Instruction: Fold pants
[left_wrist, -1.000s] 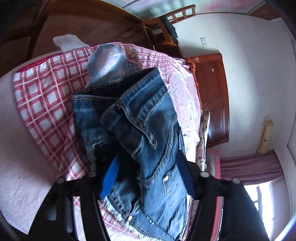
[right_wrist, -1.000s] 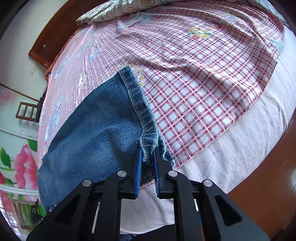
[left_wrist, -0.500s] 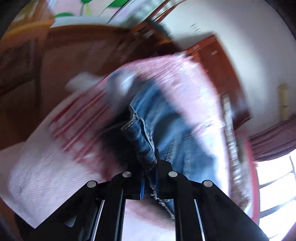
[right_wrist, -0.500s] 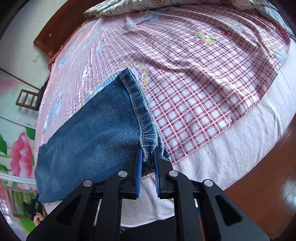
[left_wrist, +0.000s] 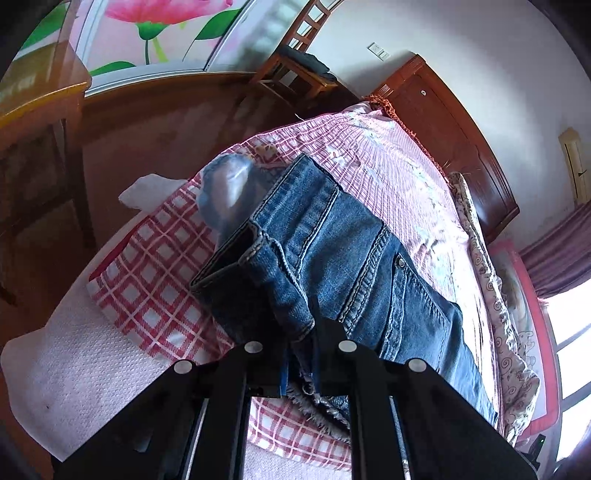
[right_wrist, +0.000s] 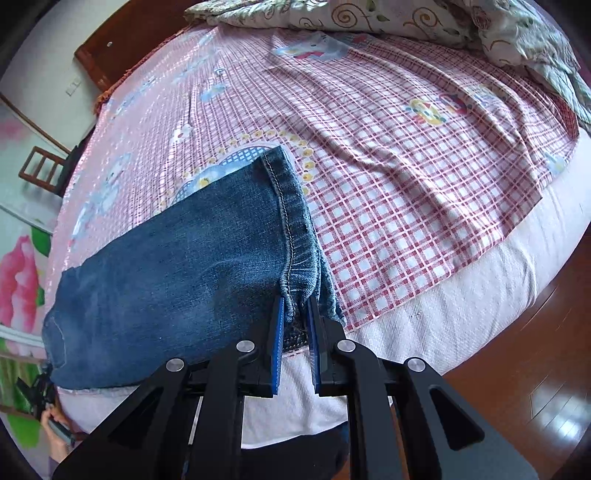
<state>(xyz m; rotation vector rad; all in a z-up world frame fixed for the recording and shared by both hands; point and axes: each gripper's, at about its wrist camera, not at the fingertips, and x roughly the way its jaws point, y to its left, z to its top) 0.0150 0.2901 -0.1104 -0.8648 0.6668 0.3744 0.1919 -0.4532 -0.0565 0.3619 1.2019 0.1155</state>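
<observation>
Your left hand-held gripper (left_wrist: 300, 354) pinches the jeans (left_wrist: 354, 266) waistband; your right hand-held gripper (right_wrist: 295, 325) clamps their hem at the bed (right_wrist: 480, 295) edge.

A bed (right_wrist: 491, 295) with a checked sheet carried the jeans.

The bed's pale, textured mattress showed bare along its near edge, and a red-and-white checked sheet (right_wrist: 406, 192) printed with cartoon figures covered most of its top, rumpled into low folds. Blue jeans (right_wrist: 177, 266) lay directly on the sheet, one hemmed leg end stretched across it, the waistband end (left_wrist: 332, 236) at the other side raised above the cloth. A patterned quilt (right_wrist: 406, 18) with swirl motifs was bunched along the far edge of the bed. A dark wooden headboard (left_wrist: 454, 133) stood at one end, and the bed sat on a glossy wooden floor (right_wrist: 535, 387).
</observation>
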